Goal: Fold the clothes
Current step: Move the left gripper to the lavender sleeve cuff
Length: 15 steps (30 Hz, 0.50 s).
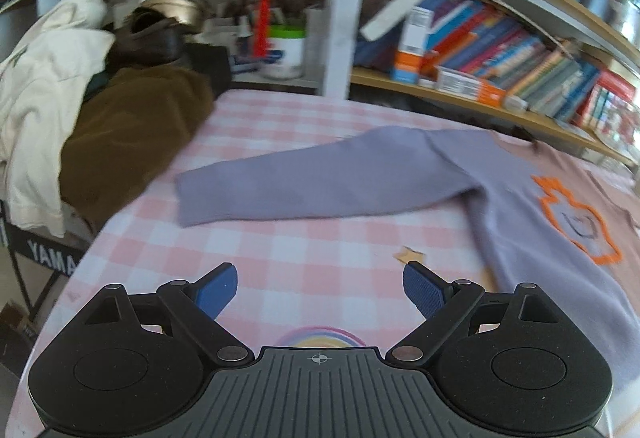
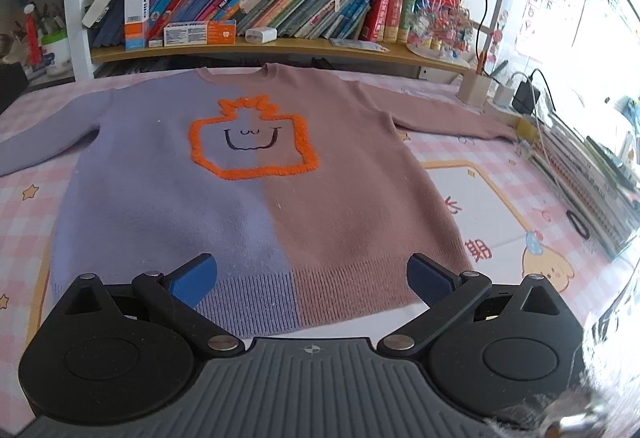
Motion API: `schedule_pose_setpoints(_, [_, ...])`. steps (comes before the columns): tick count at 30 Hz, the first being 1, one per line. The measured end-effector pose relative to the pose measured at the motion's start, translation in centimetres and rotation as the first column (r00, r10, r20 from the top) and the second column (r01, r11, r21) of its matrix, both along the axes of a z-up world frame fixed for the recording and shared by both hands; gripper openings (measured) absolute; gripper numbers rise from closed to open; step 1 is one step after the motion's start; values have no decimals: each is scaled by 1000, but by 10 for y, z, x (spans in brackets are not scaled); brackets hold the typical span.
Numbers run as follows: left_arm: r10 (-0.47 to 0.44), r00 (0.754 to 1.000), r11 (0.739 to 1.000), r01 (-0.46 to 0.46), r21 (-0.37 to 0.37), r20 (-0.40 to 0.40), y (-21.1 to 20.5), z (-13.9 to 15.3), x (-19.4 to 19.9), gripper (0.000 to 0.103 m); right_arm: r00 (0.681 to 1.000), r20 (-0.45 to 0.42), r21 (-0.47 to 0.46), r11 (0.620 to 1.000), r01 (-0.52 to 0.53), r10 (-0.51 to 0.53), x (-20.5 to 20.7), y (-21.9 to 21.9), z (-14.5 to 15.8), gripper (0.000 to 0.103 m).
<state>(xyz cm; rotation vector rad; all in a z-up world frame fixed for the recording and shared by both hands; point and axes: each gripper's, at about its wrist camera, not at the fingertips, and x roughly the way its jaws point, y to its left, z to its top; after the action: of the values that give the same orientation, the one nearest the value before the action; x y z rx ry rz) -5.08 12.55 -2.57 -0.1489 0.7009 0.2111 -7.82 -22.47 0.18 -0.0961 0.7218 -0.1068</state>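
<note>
A two-tone sweater (image 2: 256, 198), purple on the left half and dusty pink on the right, lies flat and face up on the pink checked table cover (image 2: 500, 190). An orange outlined face is stitched on its chest. Both sleeves are spread out sideways. My right gripper (image 2: 312, 282) is open and hangs just above the ribbed hem, with nothing between its fingers. In the left wrist view the purple sleeve (image 1: 304, 186) stretches across the table ahead of my left gripper (image 1: 320, 294). That gripper is open and empty, over bare cloth short of the sleeve.
A heap of cream and brown clothes (image 1: 92, 134) sits at the table's left end. Bookshelves (image 2: 280, 46) line the back edge. A pencil holder (image 2: 474, 90), a charger with cables (image 2: 526, 98) and stacked books (image 2: 592, 190) crowd the right side.
</note>
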Motion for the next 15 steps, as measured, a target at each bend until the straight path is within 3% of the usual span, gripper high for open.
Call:
schedule_pose_setpoints(11, [103,995,995,-103,-8,14,30,-6,28,92,998,-10,-13,998,55,-55,3,-10,-1,102])
schedule_pose_setpoints(15, [158,987,987,-157,-44,36,45,-8,33,92,997,-16,-14,997,73,-73,6,-15,0,102])
